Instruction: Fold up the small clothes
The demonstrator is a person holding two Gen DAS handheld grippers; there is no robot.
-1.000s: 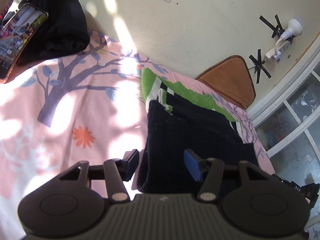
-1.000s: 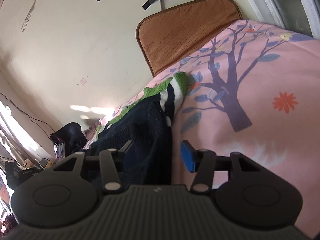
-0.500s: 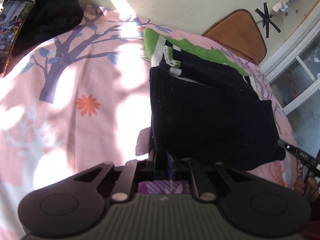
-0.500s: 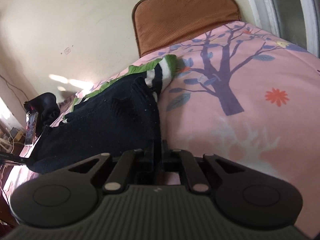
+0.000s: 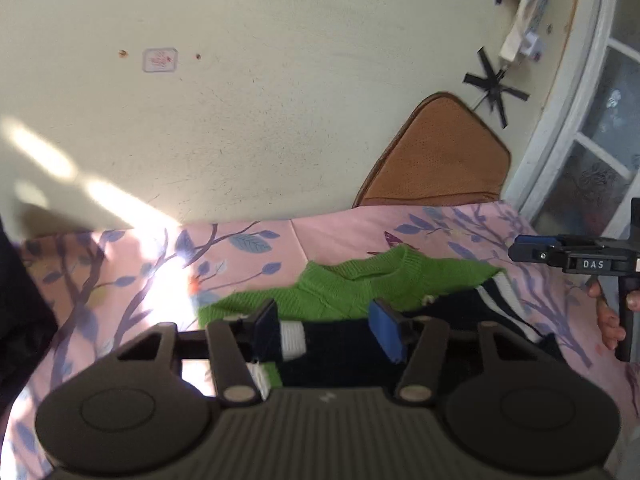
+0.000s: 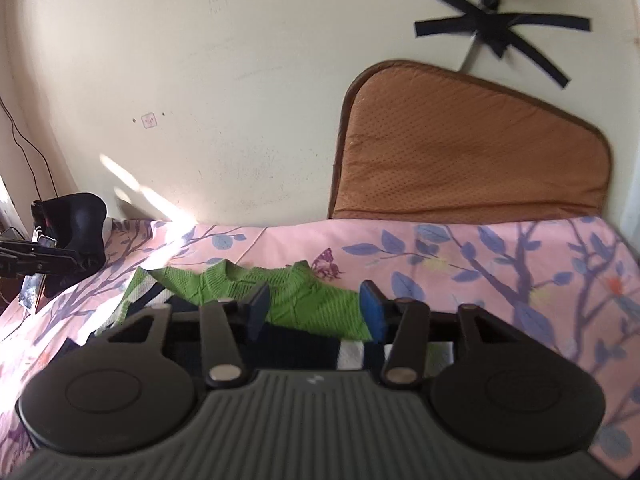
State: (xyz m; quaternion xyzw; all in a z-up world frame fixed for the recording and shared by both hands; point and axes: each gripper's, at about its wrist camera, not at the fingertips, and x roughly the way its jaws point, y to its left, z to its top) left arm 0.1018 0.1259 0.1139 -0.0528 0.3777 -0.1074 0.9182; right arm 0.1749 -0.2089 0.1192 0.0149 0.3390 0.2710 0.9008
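Observation:
A small knit sweater, green (image 5: pixel 348 288) at the collar and dark navy (image 5: pixel 340 344) with white stripes lower down, lies folded on the pink tree-print bedsheet (image 5: pixel 120 280). My left gripper (image 5: pixel 326 326) hovers over its left part. Its jaws are opening, and the cloth lies below the gap with neither pad pressing it. My right gripper (image 6: pixel 314 314) hangs over the sweater's (image 6: pixel 296 292) right part, jaws also opening, pads off the cloth. Each gripper shows in the other's view: the right gripper (image 5: pixel 524 251) with a hand (image 5: pixel 608 320), and the left gripper (image 6: pixel 60 258).
A brown cushion (image 6: pixel 460 152) leans on the cream wall behind the bed. A black bag (image 6: pixel 80 220) and a phone (image 6: pixel 32 292) sit at the bed's left end. A window frame (image 5: pixel 560 128) stands at the right. Taped cables (image 6: pixel 488 28) cross the wall.
Both grippers stood open at the dark hem, shut on it, and carried it toward the green collar. Now both have their jaws apart and the cloth lies free on the bed.

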